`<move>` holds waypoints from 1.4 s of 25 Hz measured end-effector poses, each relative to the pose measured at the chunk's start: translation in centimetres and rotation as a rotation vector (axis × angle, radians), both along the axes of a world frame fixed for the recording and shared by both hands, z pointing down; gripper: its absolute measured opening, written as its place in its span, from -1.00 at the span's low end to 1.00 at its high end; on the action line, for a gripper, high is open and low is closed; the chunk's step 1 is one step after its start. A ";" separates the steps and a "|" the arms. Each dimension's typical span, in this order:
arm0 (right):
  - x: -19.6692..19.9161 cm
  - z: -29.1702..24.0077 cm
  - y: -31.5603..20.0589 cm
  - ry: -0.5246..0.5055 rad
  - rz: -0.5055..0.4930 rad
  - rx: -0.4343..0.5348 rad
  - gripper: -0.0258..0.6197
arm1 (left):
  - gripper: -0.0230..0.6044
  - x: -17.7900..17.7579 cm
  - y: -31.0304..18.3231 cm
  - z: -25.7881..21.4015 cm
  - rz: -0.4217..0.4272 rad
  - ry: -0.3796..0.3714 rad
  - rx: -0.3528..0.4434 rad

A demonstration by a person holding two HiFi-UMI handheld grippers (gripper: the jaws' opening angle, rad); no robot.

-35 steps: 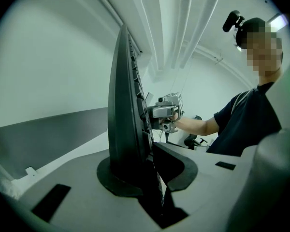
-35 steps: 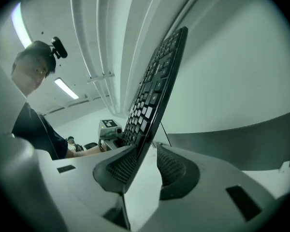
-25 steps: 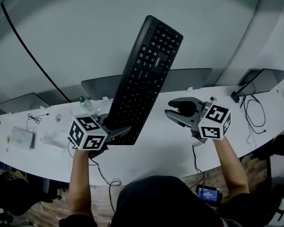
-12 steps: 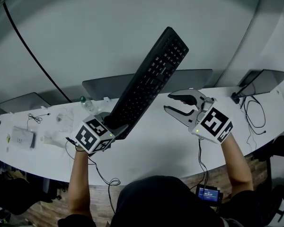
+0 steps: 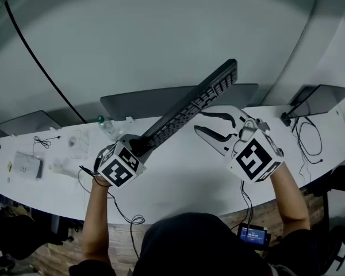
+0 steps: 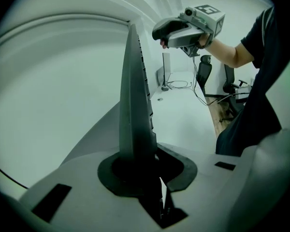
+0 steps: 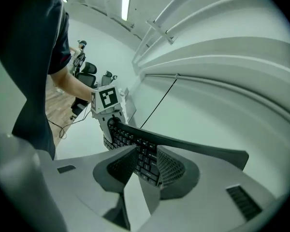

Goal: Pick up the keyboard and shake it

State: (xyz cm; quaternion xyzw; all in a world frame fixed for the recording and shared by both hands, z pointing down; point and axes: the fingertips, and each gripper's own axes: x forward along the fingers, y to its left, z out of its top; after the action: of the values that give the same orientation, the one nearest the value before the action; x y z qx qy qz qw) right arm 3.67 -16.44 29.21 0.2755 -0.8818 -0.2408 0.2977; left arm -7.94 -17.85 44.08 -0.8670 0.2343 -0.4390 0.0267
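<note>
Head view, left arm: the forearm reaches forward from the lower left. The left gripper (image 5: 140, 145) is clamped on the near short end of the keyboard (image 5: 190, 104), its marker cube turned up toward the camera.
Head view, right arm: the forearm comes up from the lower right. The right gripper (image 5: 200, 123) has its jaws spread, with the tips just beside the keyboard's middle stretch.
Head view, keyboard: in the air above the white desk (image 5: 178, 180). Its long axis climbs from lower left to upper right, with the far end highest, and it is seen almost edge-on.
Head view, containers: a clear bottle (image 5: 105, 127) with a green cap stands at the desk's back edge, left of the left gripper. Its contents cannot be told.
Left gripper view, jaws: the left gripper (image 6: 135, 167) is closed tight on the keyboard's (image 6: 133, 105) end.
Left gripper view, keyboard: it points straight away from the jaws, thin edge toward the camera, keys on the right face.
Left gripper view, right gripper (image 6: 160, 36): upper right, on a bare forearm, near the keyboard's far part.
Right gripper view, jaws: the right gripper (image 7: 147, 168) is spread wide and gripping nothing. Key rows of the keyboard (image 7: 144, 153) show in the gap.
Right gripper view, keyboard: it runs from the left gripper (image 7: 111, 125) at left across to the right, key face toward the camera.
</note>
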 end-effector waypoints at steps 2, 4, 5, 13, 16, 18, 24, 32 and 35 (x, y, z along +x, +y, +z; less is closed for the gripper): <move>-0.2 -0.2 0.2 0.028 0.004 0.032 -0.50 | -0.63 -0.1 0.0 0.3 0.002 -0.034 0.013; -0.4 -0.1 0.2 0.057 0.006 0.053 -0.50 | -0.63 -0.2 0.0 0.6 0.005 -0.067 0.029; -0.6 -0.1 0.2 0.069 0.005 0.061 -0.50 | -0.63 -0.3 -0.1 0.7 0.007 -0.084 0.039; -1.9 1.4 0.2 0.227 -0.009 0.103 -0.50 | -0.63 -0.8 -0.2 1.1 0.010 -0.201 0.119; -2.5 2.3 0.3 0.300 -0.024 0.130 -0.50 | -0.63 -0.9 -0.2 1.0 0.016 -0.217 0.138; -2.9 2.9 0.3 0.350 -0.030 0.160 -0.47 | -0.63 -0.9 -0.2 0.9 0.018 -0.234 0.168; -3.7 3.7 0.1 0.459 -0.037 0.272 -0.39 | -0.63 -1.3 -0.4 0.8 0.023 -0.300 0.229; -3.5 6.0 -0.2 0.555 -0.038 0.212 -0.39 | -0.63 -1.4 -0.7 0.7 0.032 -0.360 0.279; -3.4 7.0 -0.1 0.593 -0.045 0.171 -0.39 | -0.63 -1.5 -0.9 0.7 0.040 -0.396 0.304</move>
State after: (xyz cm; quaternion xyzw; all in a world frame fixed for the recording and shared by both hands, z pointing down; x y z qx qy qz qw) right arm 0.31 -16.51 36.21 0.1978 -0.7390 -0.3904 0.5122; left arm -9.40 -18.79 44.79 -0.7546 0.2710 -0.5592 0.2109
